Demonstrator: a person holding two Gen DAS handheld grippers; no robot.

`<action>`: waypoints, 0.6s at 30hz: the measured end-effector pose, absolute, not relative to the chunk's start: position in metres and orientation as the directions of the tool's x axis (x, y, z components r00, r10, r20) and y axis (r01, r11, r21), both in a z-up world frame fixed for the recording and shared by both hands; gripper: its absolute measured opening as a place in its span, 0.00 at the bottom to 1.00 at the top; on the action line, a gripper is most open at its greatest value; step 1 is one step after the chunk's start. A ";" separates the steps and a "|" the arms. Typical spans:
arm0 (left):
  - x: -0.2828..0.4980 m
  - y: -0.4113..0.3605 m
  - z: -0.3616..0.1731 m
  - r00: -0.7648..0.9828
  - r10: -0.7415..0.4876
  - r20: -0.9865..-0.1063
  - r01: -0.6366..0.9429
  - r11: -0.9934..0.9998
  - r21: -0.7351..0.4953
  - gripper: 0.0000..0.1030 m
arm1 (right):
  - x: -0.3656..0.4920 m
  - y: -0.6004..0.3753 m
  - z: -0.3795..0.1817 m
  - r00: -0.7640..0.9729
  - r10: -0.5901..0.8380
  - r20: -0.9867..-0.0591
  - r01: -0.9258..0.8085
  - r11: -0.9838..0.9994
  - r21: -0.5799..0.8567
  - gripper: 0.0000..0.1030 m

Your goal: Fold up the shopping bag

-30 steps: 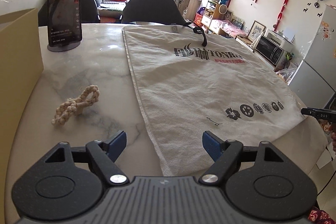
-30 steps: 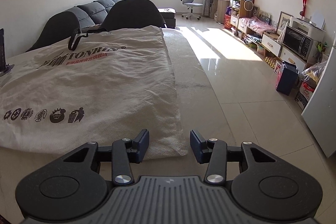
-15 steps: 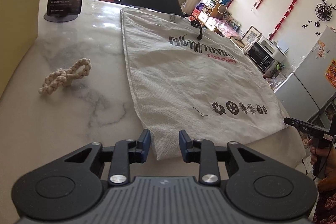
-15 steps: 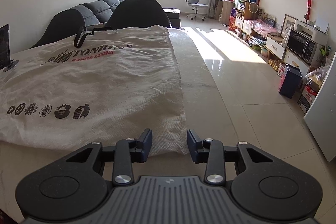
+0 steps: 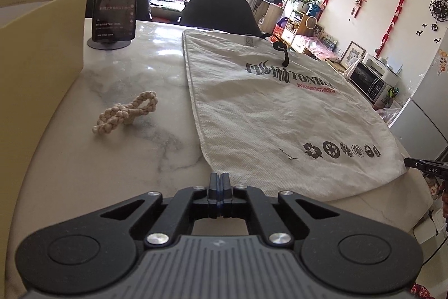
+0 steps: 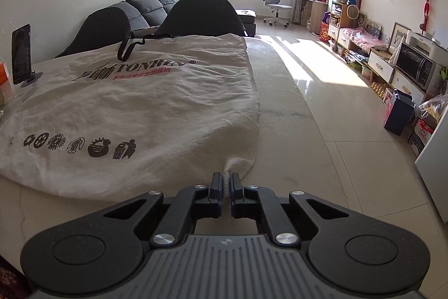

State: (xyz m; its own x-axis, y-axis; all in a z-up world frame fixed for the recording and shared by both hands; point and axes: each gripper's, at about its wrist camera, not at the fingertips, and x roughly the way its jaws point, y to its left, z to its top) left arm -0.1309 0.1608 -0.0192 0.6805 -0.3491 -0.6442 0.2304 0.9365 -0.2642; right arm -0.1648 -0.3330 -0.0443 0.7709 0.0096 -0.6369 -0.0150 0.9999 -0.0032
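Our left tool is pinched together at the near left corner of the shopping bag. We cannot tell if cloth is caught in it. Our right tool is clamped on the bag's near right corner. The bag lies flat on the counter, stretching toward 12 o'clock. A rope knot sits at 10 o'clock.
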 end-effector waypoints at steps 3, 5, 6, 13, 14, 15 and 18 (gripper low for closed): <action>-0.135 0.167 -0.017 0.682 -0.340 -0.647 0.227 0.940 -0.254 0.00 | -0.169 -0.331 -0.042 0.769 0.014 -0.639 -0.031 0.999 -0.016 0.06; -0.141 0.170 -0.017 0.681 -0.337 -0.650 0.225 0.941 -0.253 0.00 | -0.172 -0.332 -0.040 0.768 0.015 -0.640 -0.041 0.999 -0.027 0.06; -0.145 0.171 -0.016 0.681 -0.336 -0.651 0.223 0.942 -0.253 0.00 | -0.174 -0.331 -0.039 0.768 0.012 -0.640 -0.043 0.998 -0.034 0.06; -0.168 0.172 -0.015 0.673 -0.333 -0.660 0.228 0.943 -0.243 0.00 | -0.191 -0.331 -0.032 0.761 -0.020 -0.648 -0.050 0.995 -0.088 0.05; -0.170 0.172 -0.015 0.672 -0.333 -0.661 0.230 0.943 -0.241 0.00 | -0.194 -0.331 -0.032 0.759 -0.024 -0.651 -0.052 0.994 -0.096 0.05; -0.172 0.172 -0.015 0.671 -0.333 -0.662 0.232 0.943 -0.239 0.00 | -0.197 -0.331 -0.031 0.756 -0.028 -0.654 -0.053 0.993 -0.104 0.05; -0.178 0.171 -0.014 0.670 -0.330 -0.665 0.237 0.944 -0.229 0.00 | -0.204 -0.329 -0.029 0.749 -0.039 -0.661 -0.059 0.990 -0.125 0.05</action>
